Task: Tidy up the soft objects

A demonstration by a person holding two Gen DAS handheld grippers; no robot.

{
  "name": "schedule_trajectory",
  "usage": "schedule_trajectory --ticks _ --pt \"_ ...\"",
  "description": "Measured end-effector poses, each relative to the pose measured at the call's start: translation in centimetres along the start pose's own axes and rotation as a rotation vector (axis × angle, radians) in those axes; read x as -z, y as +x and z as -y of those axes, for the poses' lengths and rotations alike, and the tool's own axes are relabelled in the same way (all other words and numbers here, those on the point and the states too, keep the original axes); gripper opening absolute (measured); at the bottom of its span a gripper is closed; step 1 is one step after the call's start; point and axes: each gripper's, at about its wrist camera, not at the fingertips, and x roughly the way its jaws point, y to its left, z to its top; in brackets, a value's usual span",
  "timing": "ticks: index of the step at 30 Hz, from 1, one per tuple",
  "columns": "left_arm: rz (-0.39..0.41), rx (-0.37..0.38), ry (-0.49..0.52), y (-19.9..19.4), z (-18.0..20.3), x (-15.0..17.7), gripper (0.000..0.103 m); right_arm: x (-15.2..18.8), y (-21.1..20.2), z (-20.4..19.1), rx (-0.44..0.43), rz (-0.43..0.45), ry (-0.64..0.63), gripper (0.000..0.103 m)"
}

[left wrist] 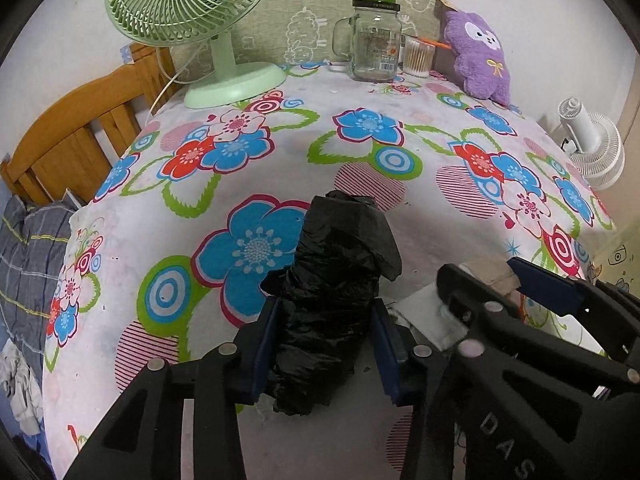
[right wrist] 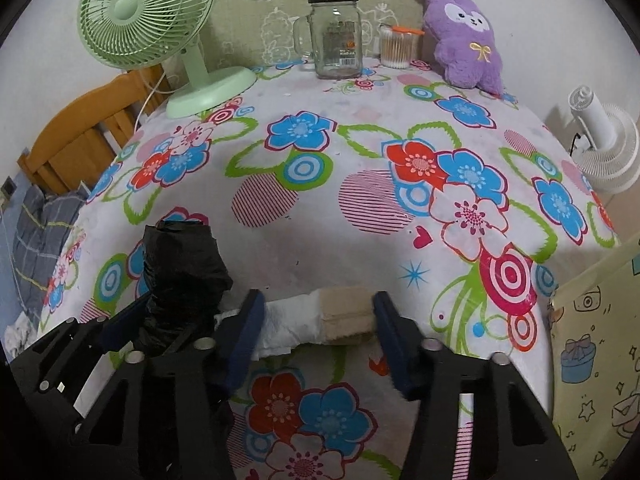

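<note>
L gripper [left wrist: 324,344] fingers were clamped on the black bag roll [left wrist: 332,280], its long axis running away from the fingers, on the desk [left wrist: 360,152]. R gripper [right wrist: 318,334] fingers straddled the white-and-tan roll [right wrist: 320,318] lying crosswise; contact unclear, so can't tell if gripped.

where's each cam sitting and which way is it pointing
Left wrist: on the left gripper, looking down and forward over the floral tablecloth; its fingers flank the black plastic bag roll, and the right gripper shows.
Right wrist: on the right gripper, facing the same way; its fingers flank a white-and-tan paper roll.
Shared: bag roll, green fan, glass jar, purple plush.
</note>
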Motion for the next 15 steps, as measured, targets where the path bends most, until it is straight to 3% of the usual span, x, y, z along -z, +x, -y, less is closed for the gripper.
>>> schedule_trajectory --ticks 8,12,15 --pt "-0.004 -0.026 0.005 -0.4 0.4 0.3 0.042 0.2 -0.5 0.2 0.004 -0.003 -0.019 0.016" --pt "0.002 -0.029 0.003 -1.0 0.6 0.5 0.042 0.5 -1.0 0.3 -0.008 0.000 -0.021 0.008" --pt "0.011 -0.029 0.002 -1.6 0.7 0.7 0.042 0.7 -1.6 0.5 -0.015 0.007 -0.022 0.007"
